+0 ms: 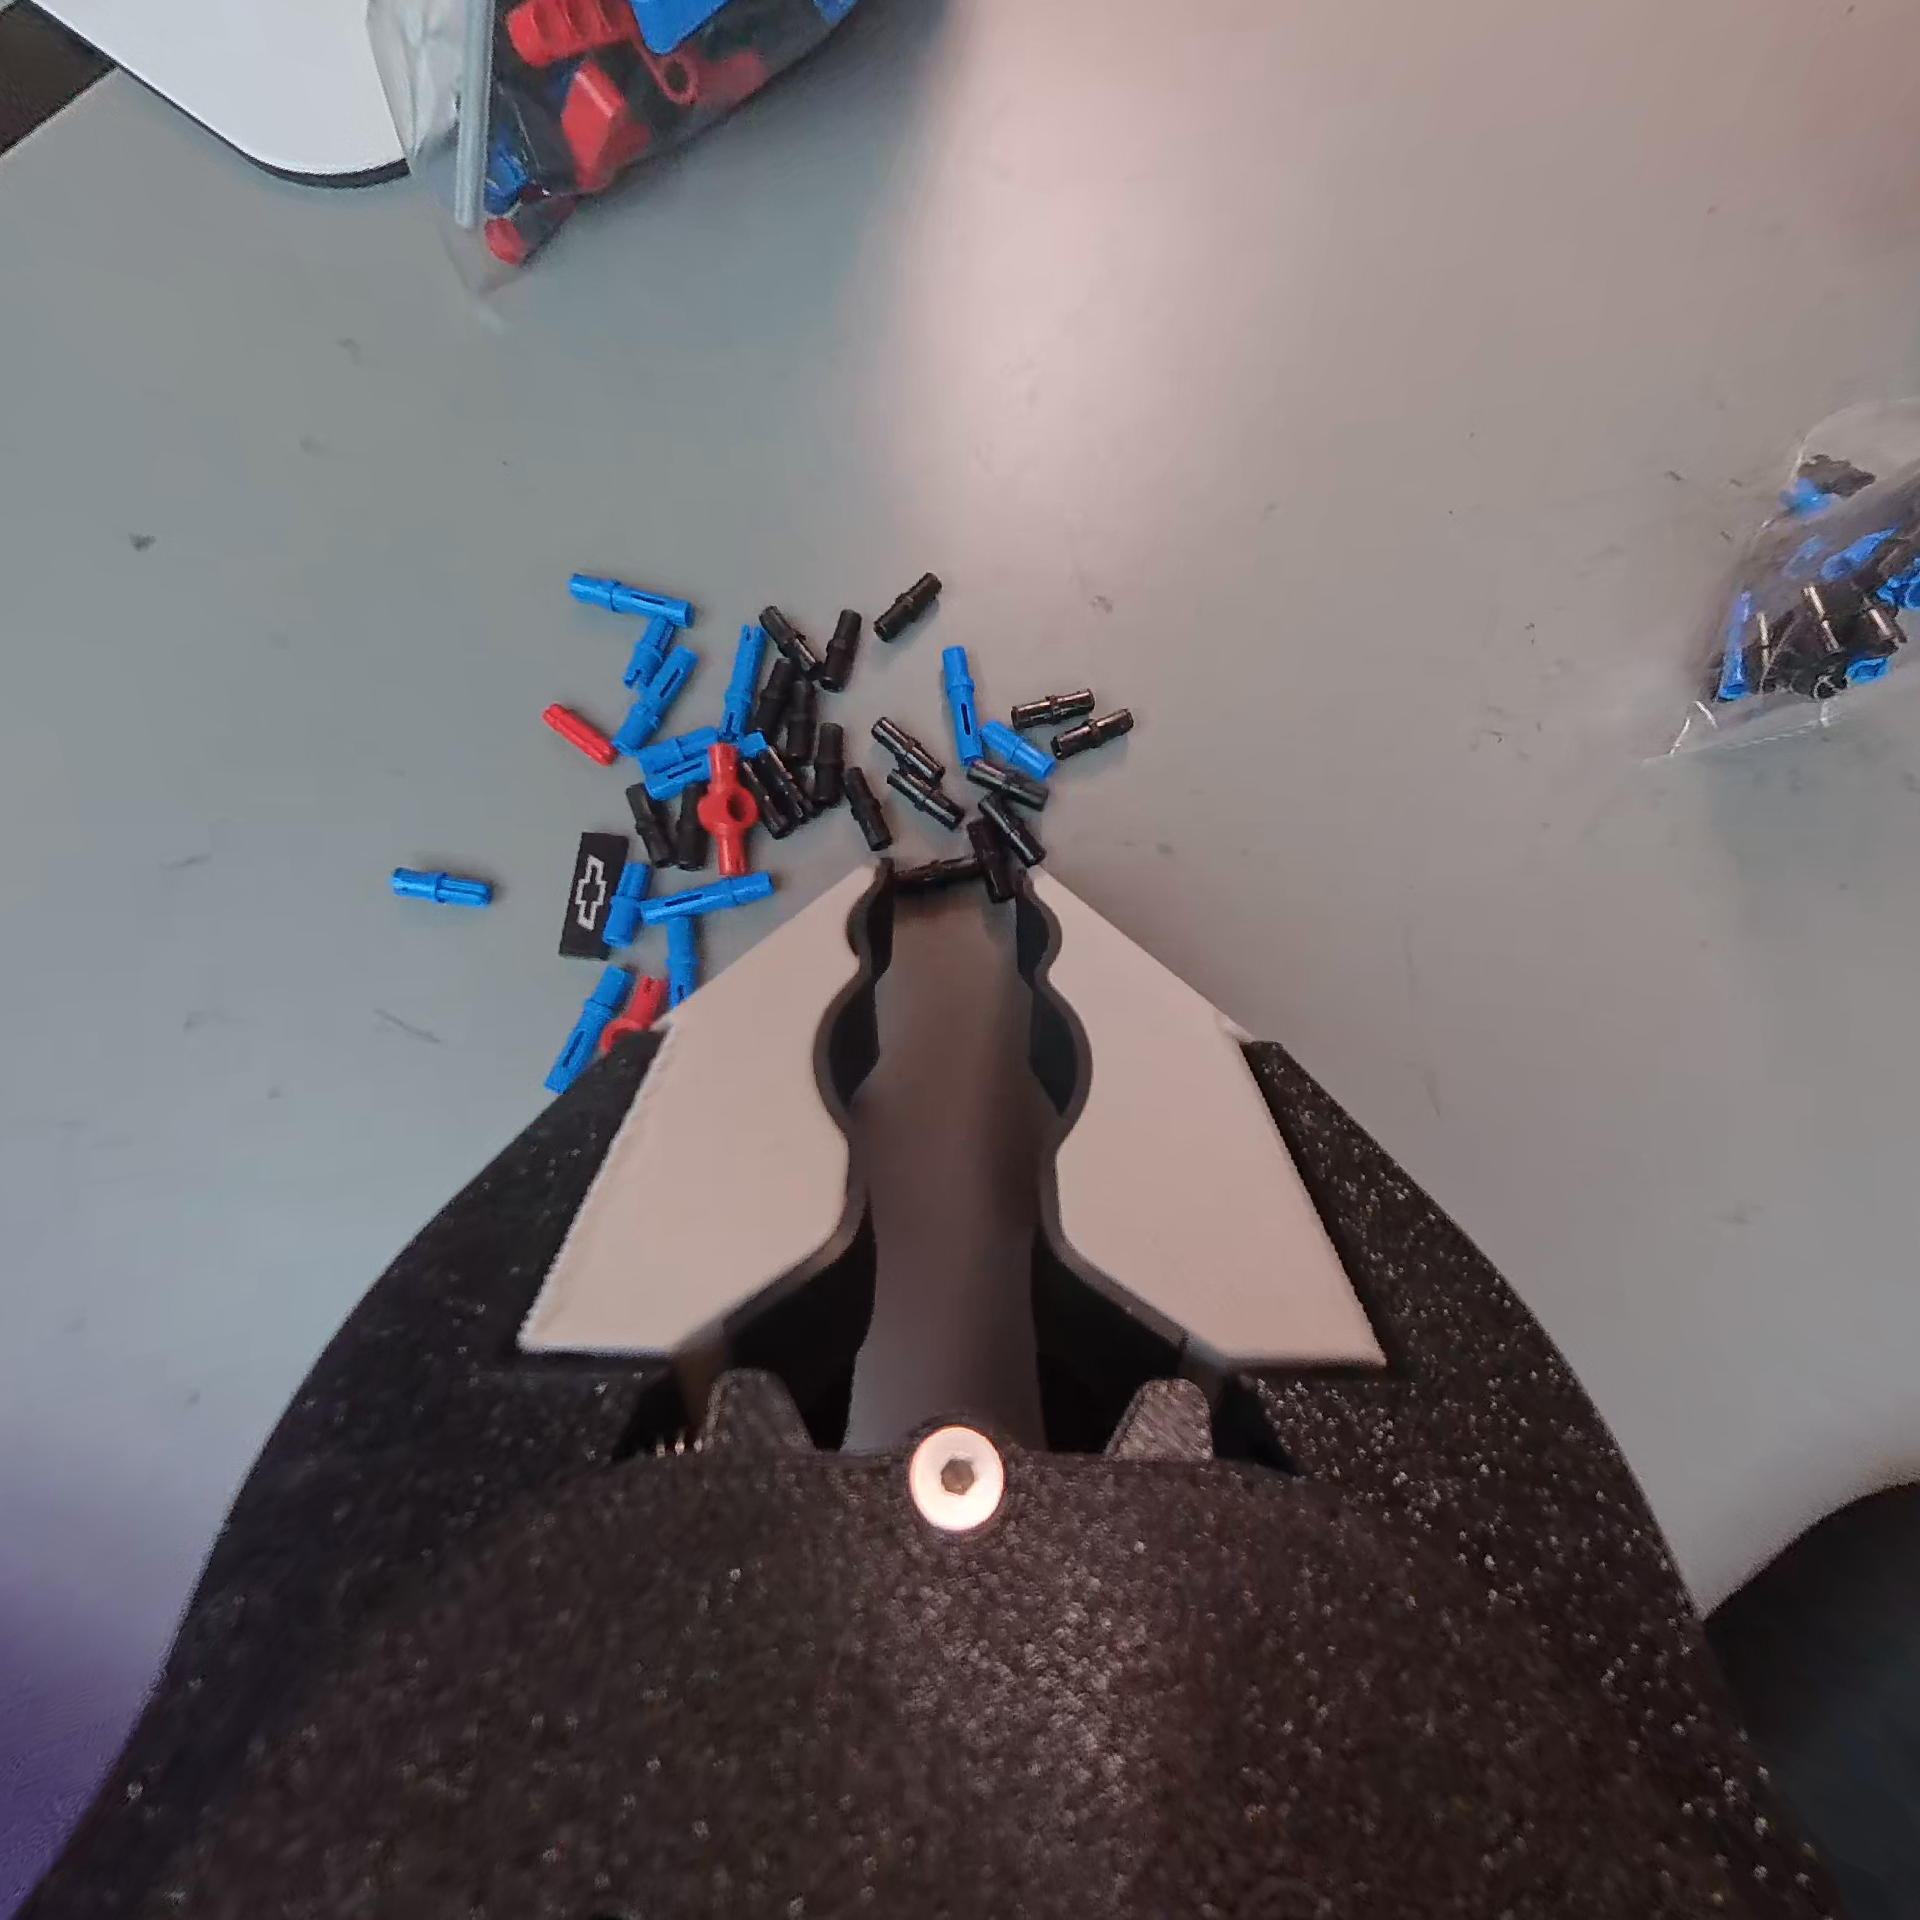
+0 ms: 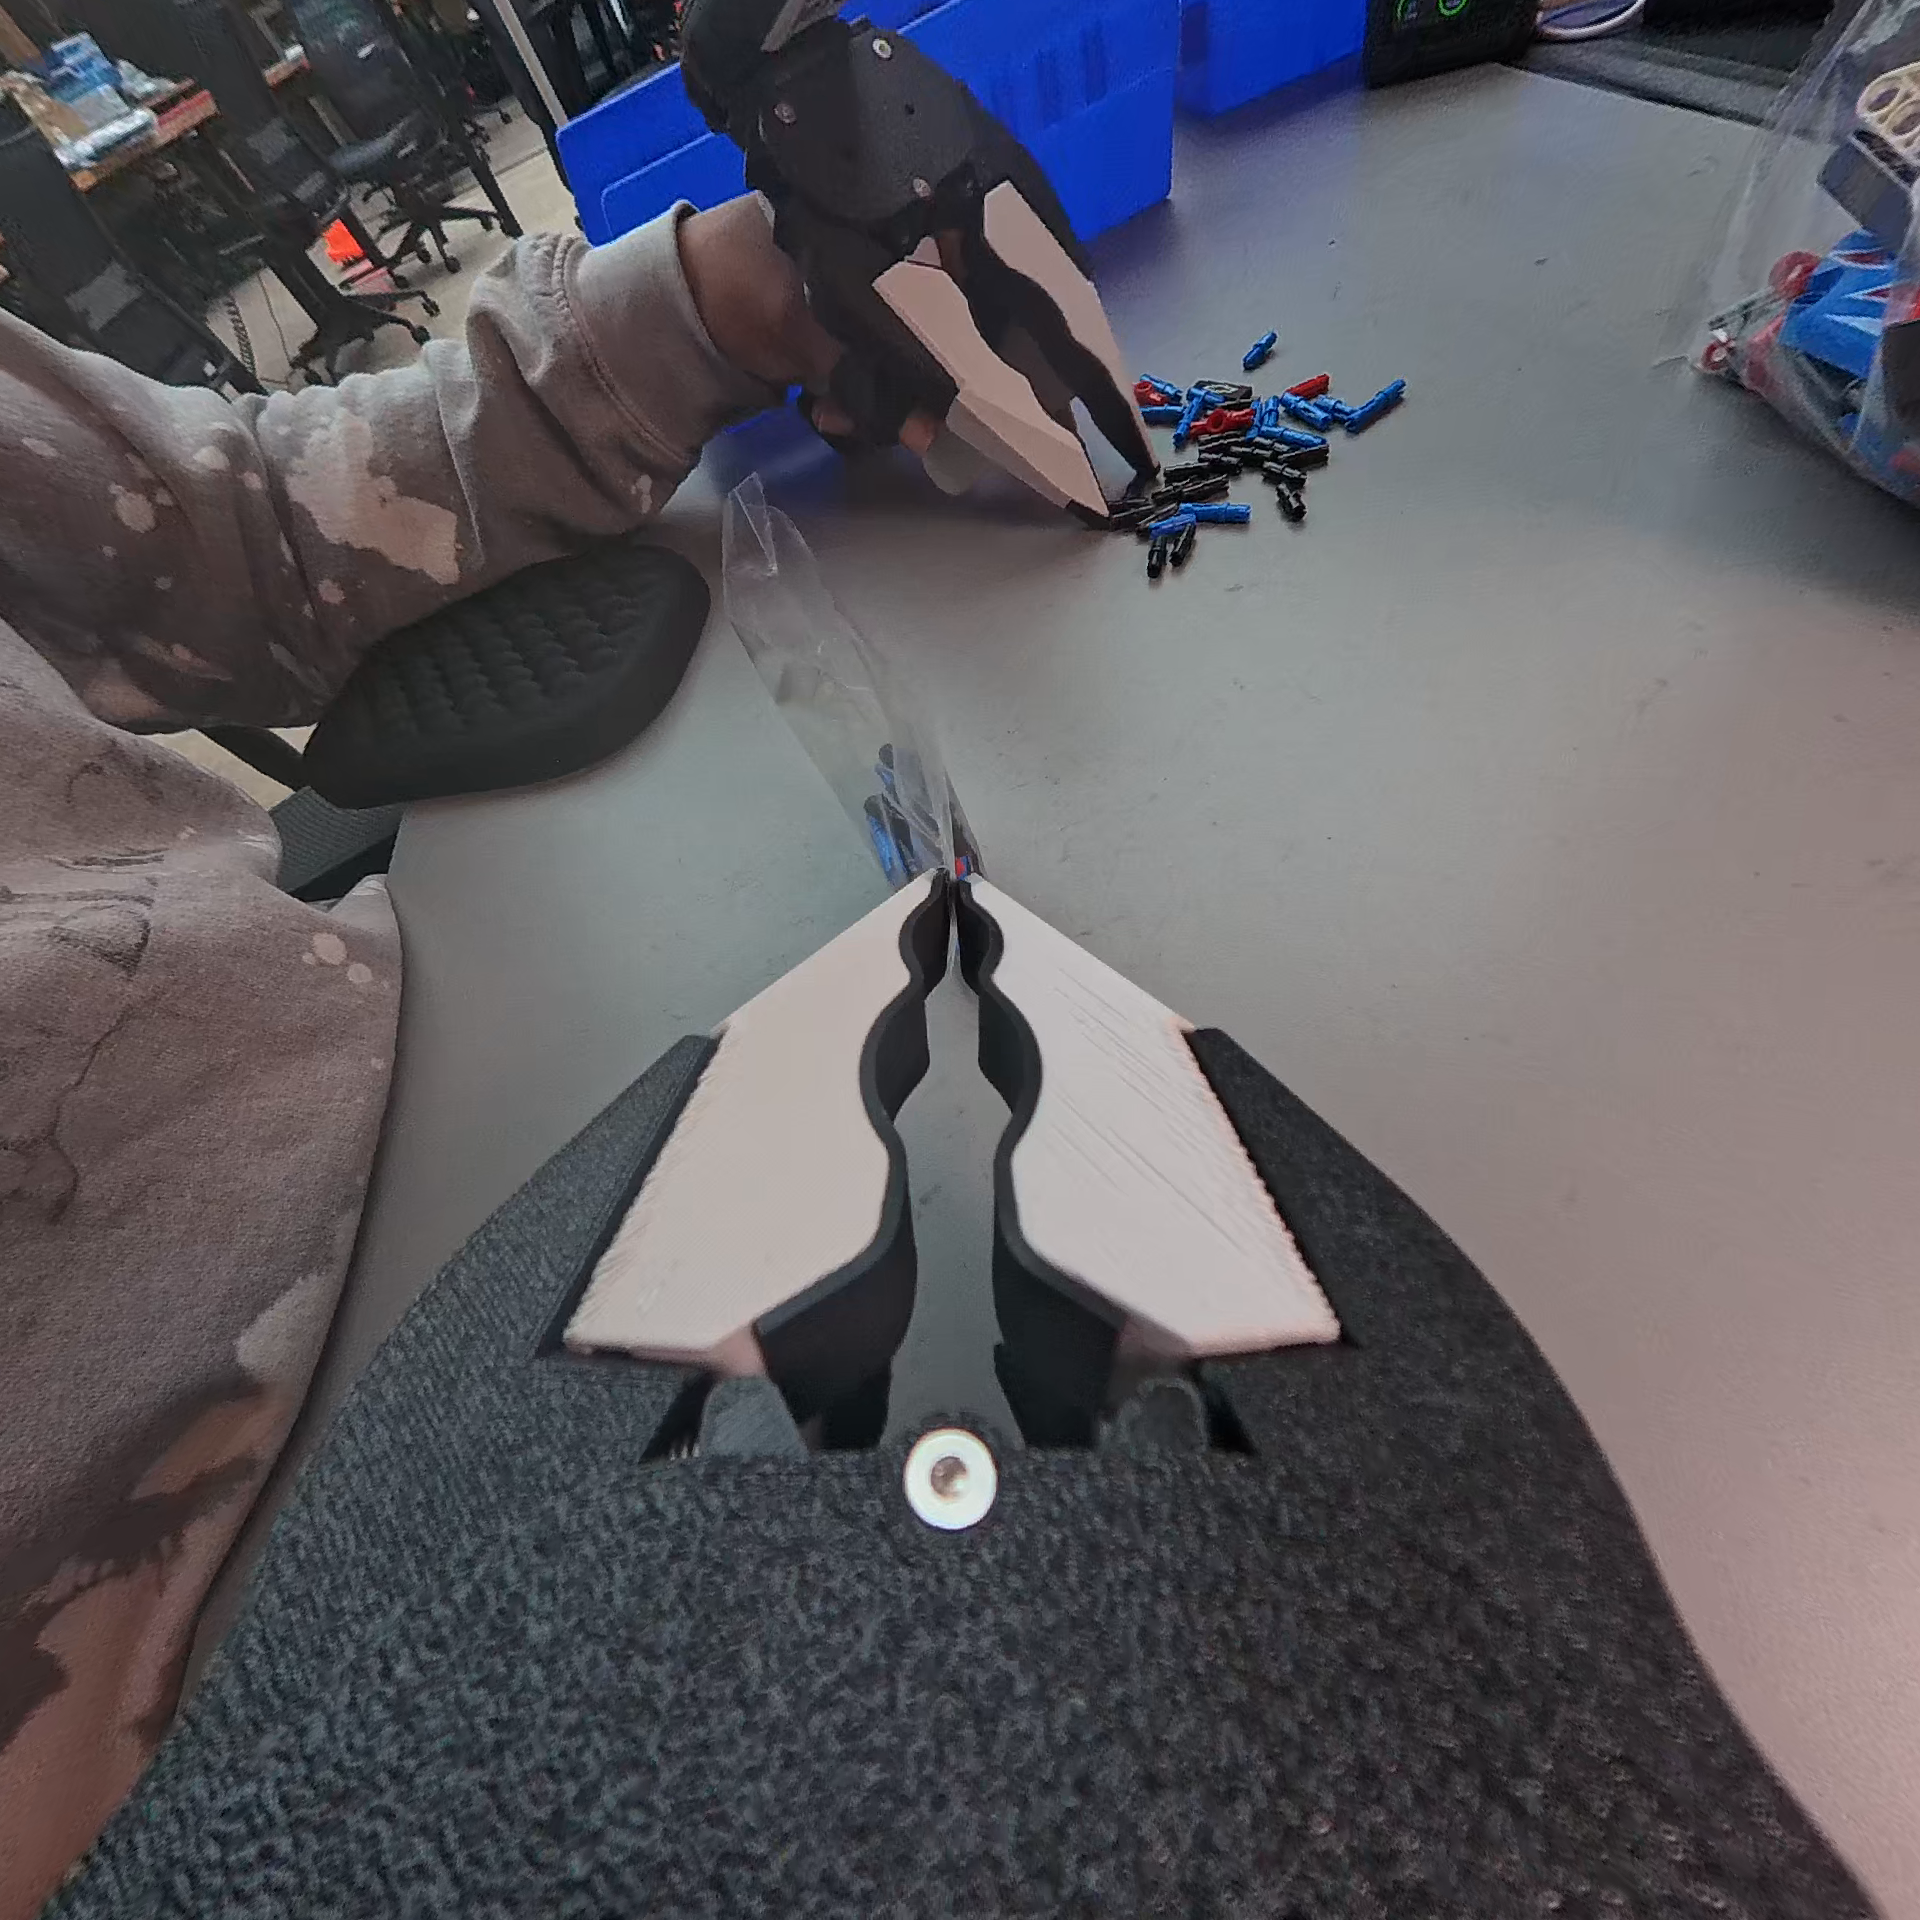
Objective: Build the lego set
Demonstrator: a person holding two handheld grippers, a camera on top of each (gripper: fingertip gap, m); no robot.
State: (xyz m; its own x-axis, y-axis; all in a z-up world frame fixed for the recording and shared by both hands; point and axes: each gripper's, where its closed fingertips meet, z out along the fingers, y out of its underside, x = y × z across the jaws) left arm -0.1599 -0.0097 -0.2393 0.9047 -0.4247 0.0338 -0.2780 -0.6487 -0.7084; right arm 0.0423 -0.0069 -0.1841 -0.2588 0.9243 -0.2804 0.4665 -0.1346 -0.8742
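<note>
pins (image 1: 800, 769) lie scattered in a loose pile on the grey table (image 1: 1351, 416), blue, black and a few red ones mixed together, with a small black printed tile (image 1: 592, 894) at the pile's near left edge. your left gripper (image 1: 951, 873) is down at the near edge of that pile, its jaws parted with one black pin (image 1: 935, 871) lying crosswise between the tips; you cannot tell whether the tips press on it. your right gripper (image 2: 954, 894) is well apart from the pile, jaws pinched together on the edge of a small clear bag (image 2: 831, 665) that holds more blue and black pins. a larger clear bag of red and blue parts (image 1: 603, 114) sits beyond the pile. blue bins (image 2: 1039, 94) stand at the table's far side, behind your sleeve (image 2: 416, 416).
</note>
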